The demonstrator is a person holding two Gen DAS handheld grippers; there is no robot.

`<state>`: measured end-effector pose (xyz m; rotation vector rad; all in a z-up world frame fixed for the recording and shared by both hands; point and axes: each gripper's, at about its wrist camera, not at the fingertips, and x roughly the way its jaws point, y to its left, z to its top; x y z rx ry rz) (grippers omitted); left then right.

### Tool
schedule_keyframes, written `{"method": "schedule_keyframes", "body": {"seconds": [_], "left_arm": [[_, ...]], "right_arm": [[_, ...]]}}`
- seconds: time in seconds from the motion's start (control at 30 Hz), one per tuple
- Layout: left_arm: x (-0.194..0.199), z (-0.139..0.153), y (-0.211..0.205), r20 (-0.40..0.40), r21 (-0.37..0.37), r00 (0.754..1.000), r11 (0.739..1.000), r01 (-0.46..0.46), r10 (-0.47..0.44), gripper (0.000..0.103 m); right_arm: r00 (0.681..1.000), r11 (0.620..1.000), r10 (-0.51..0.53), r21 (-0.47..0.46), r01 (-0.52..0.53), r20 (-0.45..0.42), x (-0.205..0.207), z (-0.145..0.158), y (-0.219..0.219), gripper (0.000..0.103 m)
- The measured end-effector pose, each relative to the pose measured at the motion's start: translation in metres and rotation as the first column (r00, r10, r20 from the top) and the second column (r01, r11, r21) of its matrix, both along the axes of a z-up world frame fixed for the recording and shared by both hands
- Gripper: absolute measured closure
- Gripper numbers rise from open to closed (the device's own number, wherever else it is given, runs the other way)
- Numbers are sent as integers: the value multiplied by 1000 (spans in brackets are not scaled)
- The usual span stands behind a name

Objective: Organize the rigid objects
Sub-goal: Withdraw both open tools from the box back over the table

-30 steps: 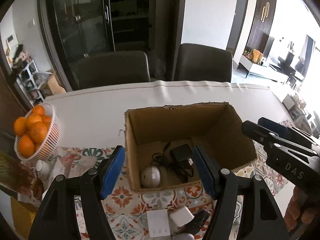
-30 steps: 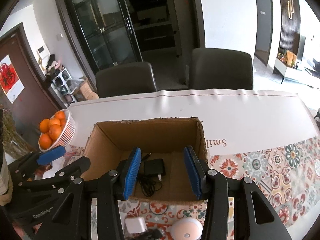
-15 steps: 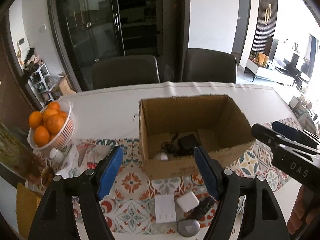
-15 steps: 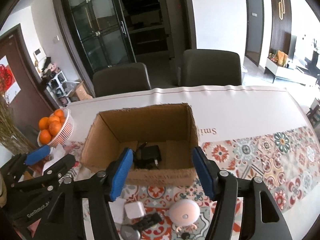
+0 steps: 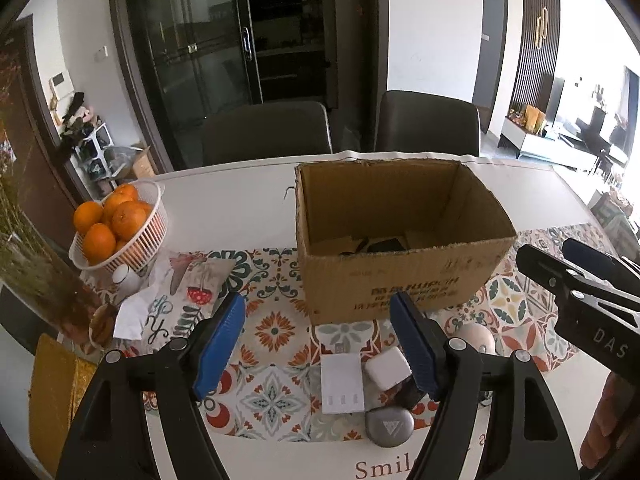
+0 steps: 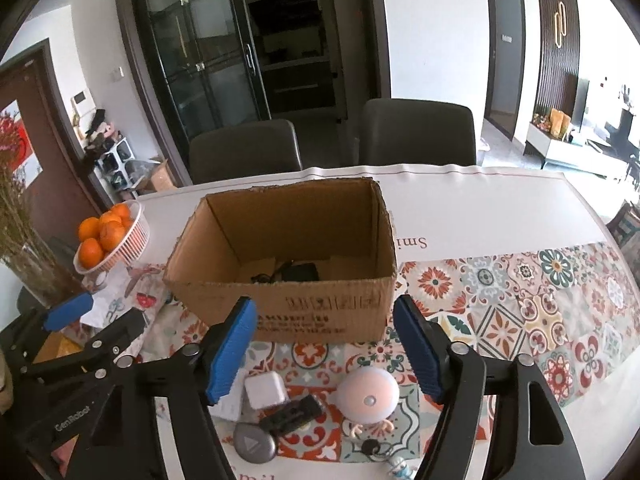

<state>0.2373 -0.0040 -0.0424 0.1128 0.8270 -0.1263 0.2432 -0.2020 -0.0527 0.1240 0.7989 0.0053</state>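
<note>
An open cardboard box (image 5: 400, 280) (image 6: 320, 312) stands on the patterned table runner, with a black charger and cable (image 6: 296, 273) inside. In front of it lie a flat white adapter (image 5: 342, 388), a white cube charger (image 5: 387, 367) (image 6: 265, 390), a grey round case (image 5: 389, 426) (image 6: 254, 444), a black clip-like item (image 6: 290, 417) and a pale round lamp (image 6: 368, 396). My left gripper (image 5: 320, 350) is open and empty above the small items. My right gripper (image 6: 325, 350) is open and empty above them too, near the box's front.
A white basket of oranges (image 5: 116, 228) (image 6: 108, 236) stands at the left, with tissue and small items beside it. Dried stems in a vase (image 6: 24, 248) are at far left. Two dark chairs (image 6: 248, 152) stand behind the table. A small keychain figure (image 6: 396, 468) lies near the front edge.
Both grippers have pulled back and lowered from above the box toward the table's near edge. The box interior is now mostly hidden, and the small items in front have come into fuller view.
</note>
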Motion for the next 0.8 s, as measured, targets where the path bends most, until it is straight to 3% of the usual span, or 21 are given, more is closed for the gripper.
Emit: {"method": "schedule_keyframes", "body": {"seconds": [0.47, 0.8], "left_arm": [[-29, -29, 2, -15, -18, 1000, 1000, -2, 2, 28], [-52, -46, -6, -28, -27, 999, 999, 33, -33, 29]], "right_arm": [[998, 999, -30, -22, 31, 62, -38, -19, 0, 30], [998, 999, -50, 12, 50, 45, -64, -35, -6, 30]]}}
